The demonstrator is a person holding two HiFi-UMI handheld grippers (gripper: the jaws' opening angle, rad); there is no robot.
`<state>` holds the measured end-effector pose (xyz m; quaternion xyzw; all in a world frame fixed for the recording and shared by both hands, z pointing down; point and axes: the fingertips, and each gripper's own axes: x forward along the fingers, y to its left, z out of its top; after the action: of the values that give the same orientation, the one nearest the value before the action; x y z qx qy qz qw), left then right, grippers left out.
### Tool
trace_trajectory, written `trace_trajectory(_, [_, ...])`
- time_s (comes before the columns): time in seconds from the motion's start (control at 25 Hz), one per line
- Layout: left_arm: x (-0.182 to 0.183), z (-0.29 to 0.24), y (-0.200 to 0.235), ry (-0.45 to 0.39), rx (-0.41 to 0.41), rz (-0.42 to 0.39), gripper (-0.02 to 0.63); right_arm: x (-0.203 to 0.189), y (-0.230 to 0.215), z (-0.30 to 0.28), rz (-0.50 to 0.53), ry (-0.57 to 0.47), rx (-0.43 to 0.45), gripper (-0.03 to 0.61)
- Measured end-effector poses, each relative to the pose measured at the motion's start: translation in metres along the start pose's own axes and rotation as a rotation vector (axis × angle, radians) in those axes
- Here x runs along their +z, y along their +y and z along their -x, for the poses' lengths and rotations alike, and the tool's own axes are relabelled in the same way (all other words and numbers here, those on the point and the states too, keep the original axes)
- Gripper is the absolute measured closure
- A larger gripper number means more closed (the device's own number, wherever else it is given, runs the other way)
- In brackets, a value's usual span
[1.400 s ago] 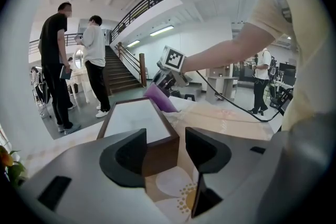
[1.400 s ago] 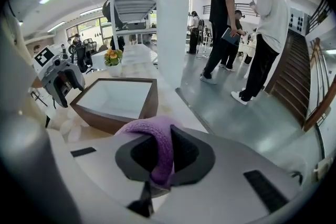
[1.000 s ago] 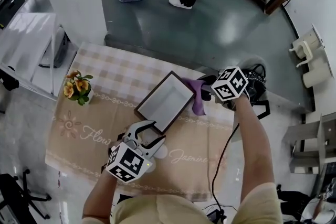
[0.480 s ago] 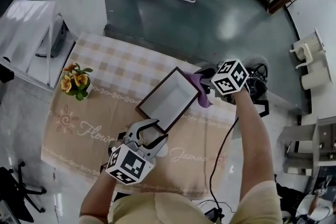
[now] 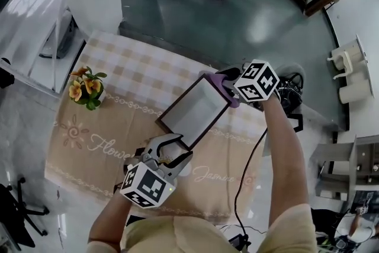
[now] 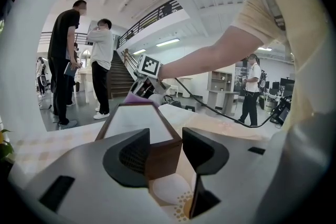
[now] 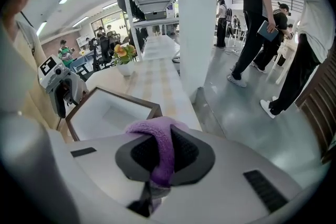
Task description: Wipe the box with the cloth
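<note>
Step in hand: wiping along the far corner of the shallow, dark-wood-framed box [image 5: 198, 109] with a white inside, while its near corner is pinned.
Box: flat on the table [image 5: 89, 145] under a beige cloth cover with a checked far band, set at a slant, one corner toward the person and one toward the far table edge.
Left tool [image 5: 170, 149]: about half open, both pads against the box's near corner, one on each wooden side; reads as a steadying grip.
Right tool [image 5: 230, 81]: closed tight on the fuzzy purple cloth [image 7: 157, 136], pointing steeply down at the box's far corner.
Cloth: bunched between the pads, a fold spilling over the tips, lying at or on the far corner of the rim; actual contact not certain from above.
Nearby: small pot of orange and yellow flowers [image 5: 86, 89] at the left of the table, well apart from the box.
Progress, as judged: rim work at one corner; white inside and remaining sides likely left to do.
Next move calls for: a firm hold on the near corner, cloth pressed down and drawn along the rim or across the white floor, pressure light enough not to skid or tip the box.
</note>
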<state>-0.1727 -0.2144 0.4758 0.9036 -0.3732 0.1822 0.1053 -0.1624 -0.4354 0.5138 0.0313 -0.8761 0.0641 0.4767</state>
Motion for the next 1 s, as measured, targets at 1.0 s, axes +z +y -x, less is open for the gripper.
trace_trajectory(1.0, [-0.002,-0.003,-0.001,-0.020,0.017,-0.006,0.407,0.052,0.001,0.026,0.296,-0.038,-0.225,0.534])
